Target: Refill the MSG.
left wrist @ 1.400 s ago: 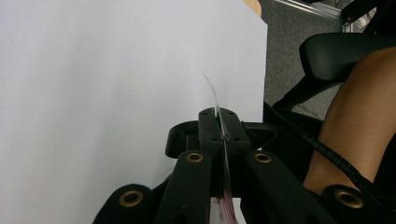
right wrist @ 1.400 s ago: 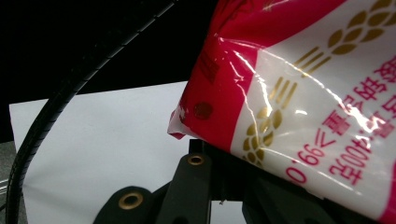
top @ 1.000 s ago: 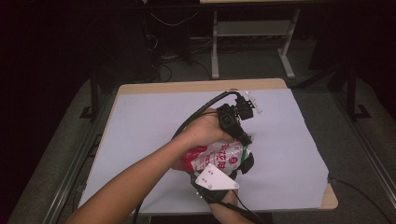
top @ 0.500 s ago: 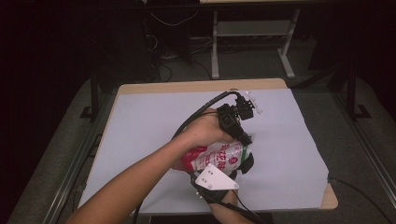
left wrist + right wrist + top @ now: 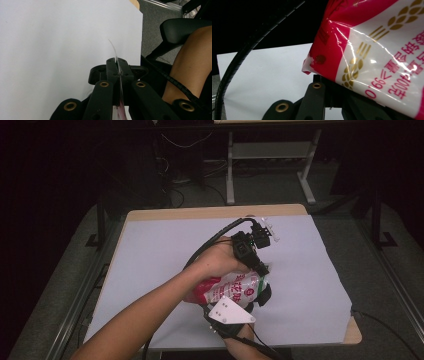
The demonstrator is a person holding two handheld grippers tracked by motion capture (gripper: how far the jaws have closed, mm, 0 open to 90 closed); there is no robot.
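Observation:
A red, white and green plastic bag [image 5: 231,288] with gold wheat marks is held just over the white sheet, near the table's front. My left gripper [image 5: 262,269] comes down on its far right end. In the left gripper view it [image 5: 117,68] is shut on the bag's thin clear edge [image 5: 113,50]. My right gripper [image 5: 248,303], with a grey plate on top, holds the bag from the near side. In the right gripper view the bag [image 5: 374,50] lies across the jaws and hides the right one; the gripper [image 5: 325,80] is shut on its lower seam.
The white sheet [image 5: 160,255] covers the wooden table, with free room to the left and right of the bag. A black spiral cable [image 5: 239,57] runs from the left gripper. A forearm [image 5: 192,62] and a black padded part [image 5: 185,25] lie beyond the table's edge.

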